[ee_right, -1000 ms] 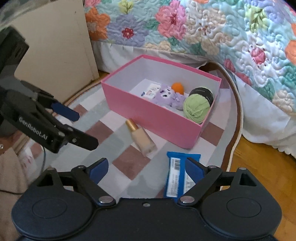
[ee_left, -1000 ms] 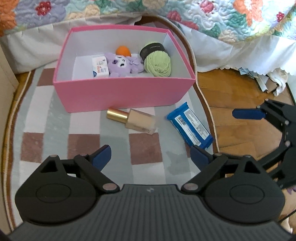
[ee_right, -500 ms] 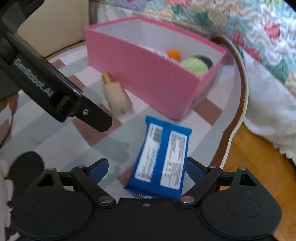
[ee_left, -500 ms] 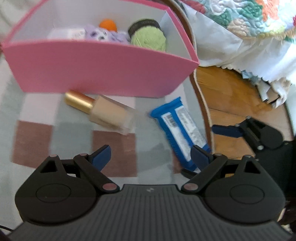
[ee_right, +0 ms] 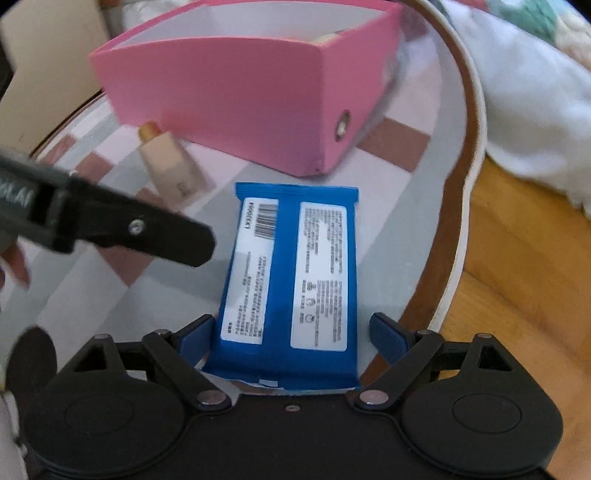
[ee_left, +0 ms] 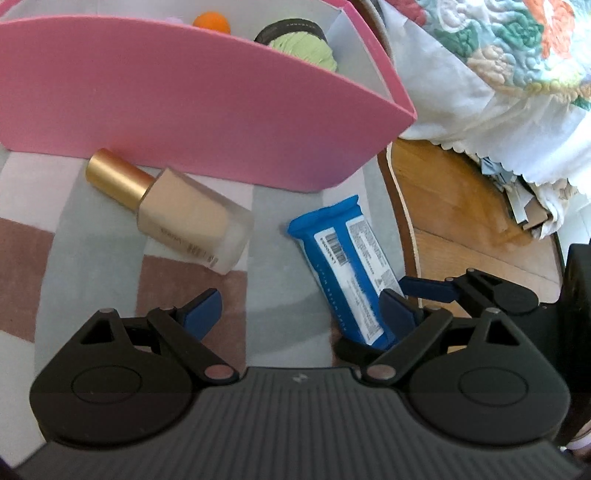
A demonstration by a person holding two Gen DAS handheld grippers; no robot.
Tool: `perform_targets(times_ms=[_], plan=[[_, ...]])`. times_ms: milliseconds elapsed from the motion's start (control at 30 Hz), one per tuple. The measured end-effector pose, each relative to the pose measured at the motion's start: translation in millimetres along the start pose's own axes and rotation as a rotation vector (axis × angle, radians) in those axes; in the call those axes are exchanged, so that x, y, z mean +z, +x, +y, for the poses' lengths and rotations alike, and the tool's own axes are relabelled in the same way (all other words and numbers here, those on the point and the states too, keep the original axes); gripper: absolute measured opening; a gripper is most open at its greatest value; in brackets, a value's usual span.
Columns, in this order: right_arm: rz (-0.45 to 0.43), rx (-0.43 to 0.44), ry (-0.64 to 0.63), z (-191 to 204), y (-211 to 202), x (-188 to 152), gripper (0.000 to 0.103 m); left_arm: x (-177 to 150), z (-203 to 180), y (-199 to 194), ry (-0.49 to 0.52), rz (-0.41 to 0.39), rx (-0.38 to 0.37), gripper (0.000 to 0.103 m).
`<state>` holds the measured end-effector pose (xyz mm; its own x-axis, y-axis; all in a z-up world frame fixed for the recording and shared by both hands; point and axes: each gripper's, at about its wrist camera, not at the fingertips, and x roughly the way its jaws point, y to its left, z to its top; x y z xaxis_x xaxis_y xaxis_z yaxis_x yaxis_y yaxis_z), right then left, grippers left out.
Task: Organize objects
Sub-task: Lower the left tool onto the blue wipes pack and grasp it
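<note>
A blue wipes pack [ee_right: 291, 277] lies label-up on the rug, and my right gripper [ee_right: 291, 334] stands open astride its near end, pads not pressing. A beige foundation bottle [ee_left: 192, 218] with a gold cap lies against the pink box [ee_left: 184, 92], just ahead of my left gripper [ee_left: 301, 314]. That gripper's jaws are wide and closing; only rug and the near end of the blue pack [ee_left: 343, 258] show between them. The right gripper's blue fingers [ee_left: 424, 288] sit beside the pack. Green yarn [ee_left: 303, 48] and an orange ball [ee_left: 211, 20] sit inside the box.
The checked rug [ee_left: 92, 258] ends at a brown border, with wooden floor [ee_left: 461, 206] to the right. A quilted bedspread and white valance [ee_left: 480, 85] hang behind the box. A pale cupboard panel [ee_right: 48, 55] stands at the left. The left gripper's black arm [ee_right: 129, 229] crosses the right wrist view.
Both grippers have sunk toward the rug and closed in on the items. The pack now lies between the right fingers, and the bottle and box fill more of the left view.
</note>
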<state>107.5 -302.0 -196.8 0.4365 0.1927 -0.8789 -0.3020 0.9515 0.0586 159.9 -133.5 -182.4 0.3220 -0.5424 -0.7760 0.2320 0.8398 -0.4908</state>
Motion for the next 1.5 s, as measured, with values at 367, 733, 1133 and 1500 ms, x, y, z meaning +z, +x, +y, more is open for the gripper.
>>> perform_targets(times_ms=[367,733,1133,1500], plan=[[-0.026,-0.060,0.044,26.7,-6.5,-4.8,0.079,-11.9,0.2,-4.2,0.048,0.009,-0.023,0.075],[0.027,0.052,0.075,81.8,-16.0,-13.9,0.079,-32.1,22.6,-26.4,0.025,-0.001,0.034,0.034],[0.035,0.089,0.121,95.9,-20.6,-23.7,0.084,-51.9,50.2,-50.9,-0.130,0.061,0.014,0.034],[0.058,-0.011,-0.019,113.8,-21.0,-25.2,0.077,-61.8,33.6,-45.7,-0.043,0.010,0.008,0.023]])
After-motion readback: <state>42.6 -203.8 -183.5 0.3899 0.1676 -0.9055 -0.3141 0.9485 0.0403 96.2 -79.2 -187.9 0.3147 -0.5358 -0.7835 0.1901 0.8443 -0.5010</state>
